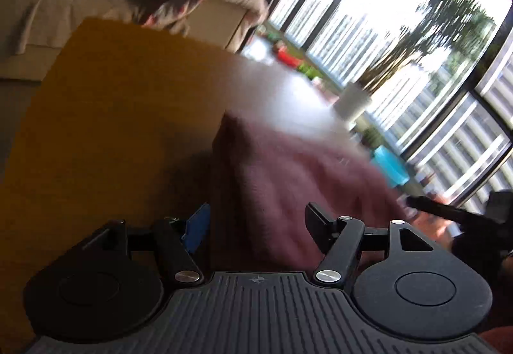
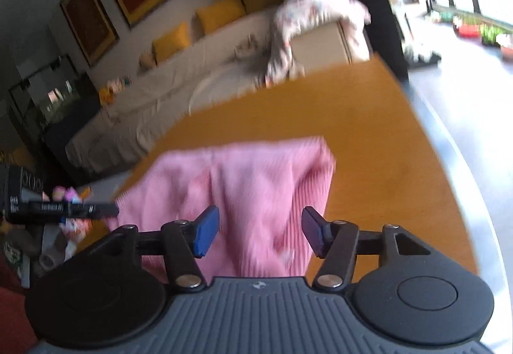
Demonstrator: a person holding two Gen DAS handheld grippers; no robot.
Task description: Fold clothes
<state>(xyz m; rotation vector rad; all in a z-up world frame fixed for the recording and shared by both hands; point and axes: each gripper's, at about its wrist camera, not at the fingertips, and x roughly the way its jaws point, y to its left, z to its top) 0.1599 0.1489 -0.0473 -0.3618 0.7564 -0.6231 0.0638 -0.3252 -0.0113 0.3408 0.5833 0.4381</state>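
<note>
Wooden table [image 2: 368,129] | pink garment [image 2: 256,181] between both jaws | left gripper [image 1: 256,226] parted, released | right gripper [image 2: 261,230] parted, released

Your two handheld grippers
Your left gripper [image 1: 256,227] and right gripper [image 2: 259,230] share black linkages, silver screws, blue pads, ribbed grey bases.

Garment [image 2: 243,193] lay on table [image 2: 368,117], w/ sofa [image 2: 192,65] behind table; another garment [image 2: 314,14] was draped over sofa's end.
</note>
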